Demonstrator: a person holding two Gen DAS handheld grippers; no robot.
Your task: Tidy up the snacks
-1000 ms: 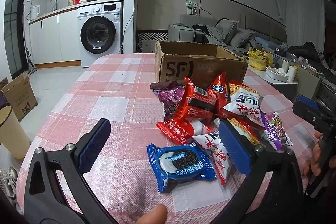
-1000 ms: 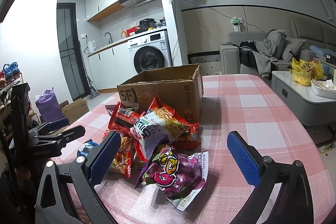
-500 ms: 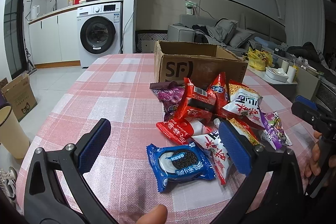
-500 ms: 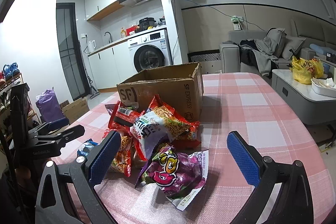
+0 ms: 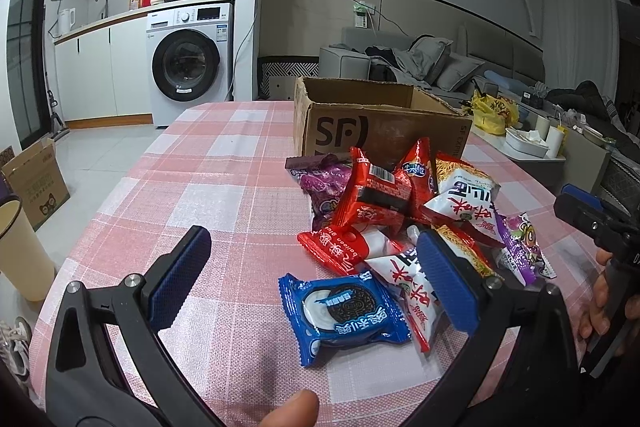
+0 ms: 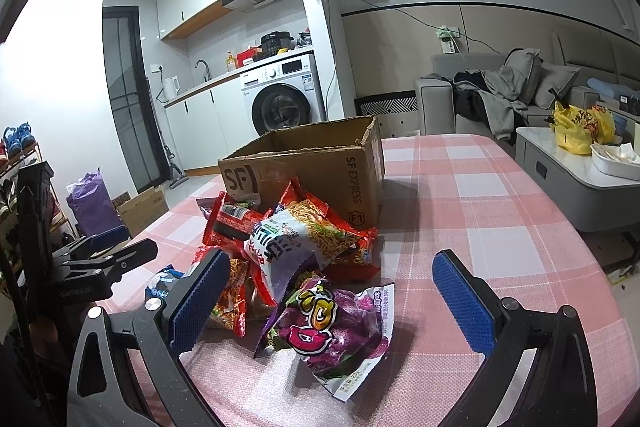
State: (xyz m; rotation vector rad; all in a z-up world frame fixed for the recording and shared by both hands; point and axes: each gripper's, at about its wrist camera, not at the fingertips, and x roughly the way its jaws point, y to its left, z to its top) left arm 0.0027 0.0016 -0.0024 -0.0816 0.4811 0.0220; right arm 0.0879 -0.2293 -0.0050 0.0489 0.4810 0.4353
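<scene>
On the checked table [image 5: 224,187], snack packets [image 5: 384,195] lay heaped before the open cardboard box [image 5: 376,123]; both the left hand-held gripper [image 5: 316,275] and right hand-held gripper [image 6: 332,291] hovered wide, empty, the blue cookie pack [image 5: 344,311] nearest the left.

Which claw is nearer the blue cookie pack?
Left. The left claw is open with the blue cookie pack lying between its fingers. The right claw is open across the snack pile, over the purple bag.

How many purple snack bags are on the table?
2: one purple bag at the pile's near-right edge, another at its far-left by the cardboard box. More may be buried.
</scene>
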